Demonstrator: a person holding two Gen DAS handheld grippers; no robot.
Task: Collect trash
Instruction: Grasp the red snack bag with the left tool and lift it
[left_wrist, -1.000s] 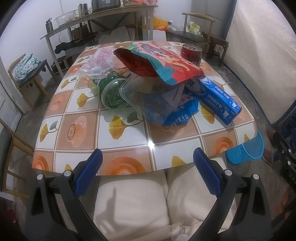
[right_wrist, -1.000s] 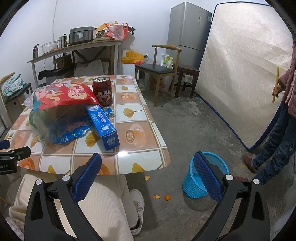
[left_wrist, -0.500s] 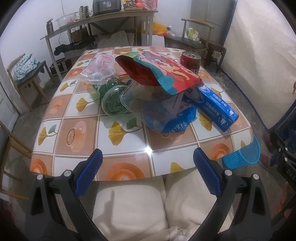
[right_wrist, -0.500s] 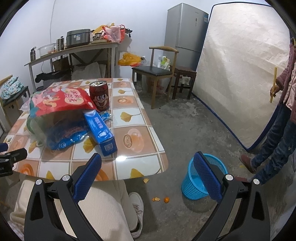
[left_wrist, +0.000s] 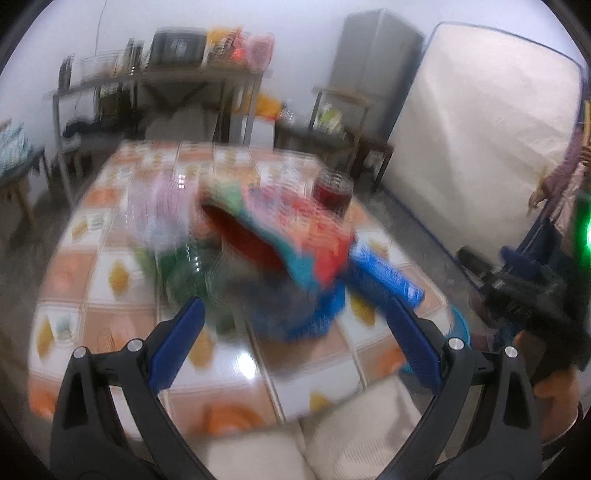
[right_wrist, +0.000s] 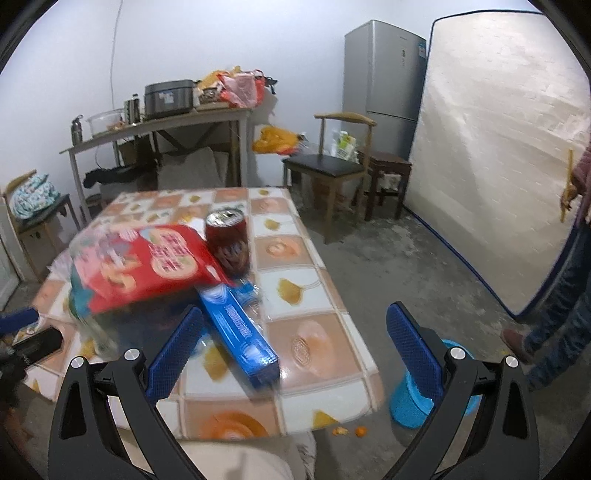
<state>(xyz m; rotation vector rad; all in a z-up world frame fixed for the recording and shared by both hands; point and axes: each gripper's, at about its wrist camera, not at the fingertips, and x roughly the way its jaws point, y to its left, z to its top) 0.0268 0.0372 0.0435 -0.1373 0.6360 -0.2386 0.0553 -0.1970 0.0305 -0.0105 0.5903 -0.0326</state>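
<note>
Compared with half a second ago, both grippers have been lifted and tipped up, so more of the back wall is seen now, and the left wrist view is badly smeared by motion.

The left gripper is spread wide, nothing held; the right gripper is likewise released and empty.

Left to right in the trash pile on the tiled orange-and-white table: one green round plastic lid, blurred; one red snack bag laid on top, open mouth turned toward the left camera; one dark red soda can standing upright just behind it; one long blue cardboard box, its long axis run diagonally from under the bag toward the table's near right corner.

One blue plastic mesh bin is seen on the concrete floor right of the table. A grey fridge and a white mattress are propped by the wall.
</note>
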